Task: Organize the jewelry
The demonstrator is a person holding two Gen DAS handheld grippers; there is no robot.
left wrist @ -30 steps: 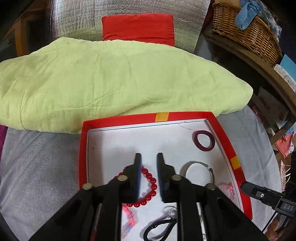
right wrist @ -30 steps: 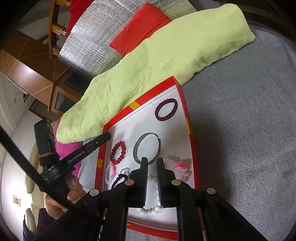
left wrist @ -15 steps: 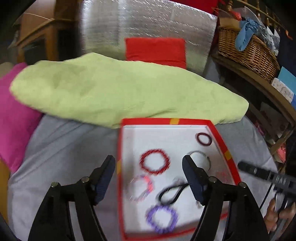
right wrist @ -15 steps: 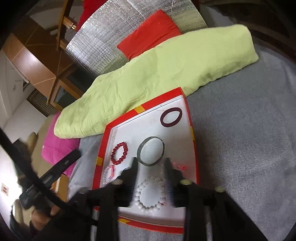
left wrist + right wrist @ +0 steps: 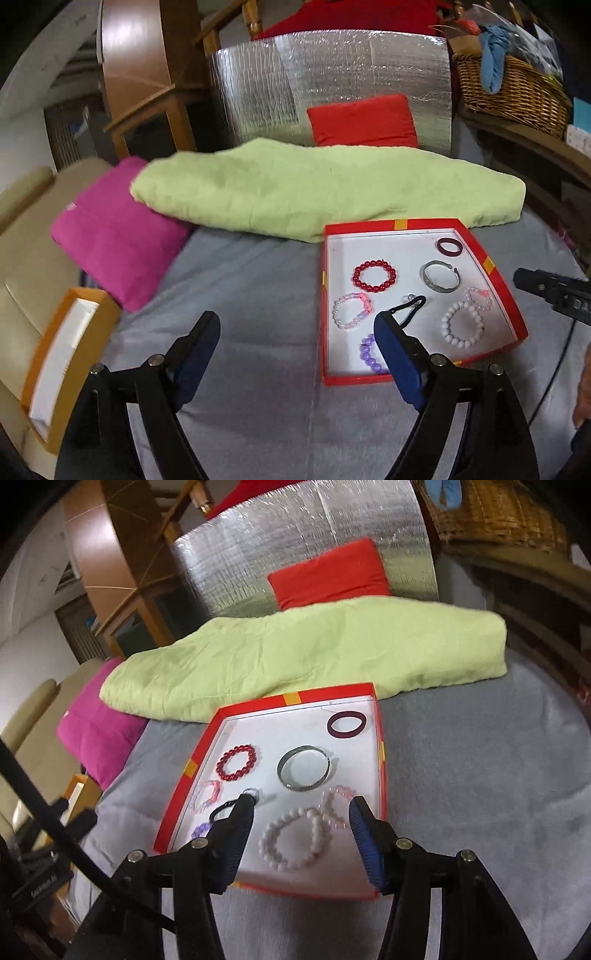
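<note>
Both claws just spread, nothing between the pads: left gripper [image 5: 295, 332] over grey bedding, right gripper [image 5: 301, 814] above the red tray [image 5: 295, 698] of bracelets. Only left view shows the purple bead bracelet [image 5: 369, 356] clearly and the orange box [image 5: 48, 354]; right view shows the white bead bracelet [image 5: 295, 840] up close.

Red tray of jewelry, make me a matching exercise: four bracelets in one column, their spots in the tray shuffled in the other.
Items:
1. maroon bangle
2. silver cuff
3. red bead bracelet
4. white bead bracelet

Spots in the red tray, right wrist view:
A. near edge
B. middle
C. far right corner
D. left side

Pairs: 1-C, 2-B, 3-D, 4-A
</note>
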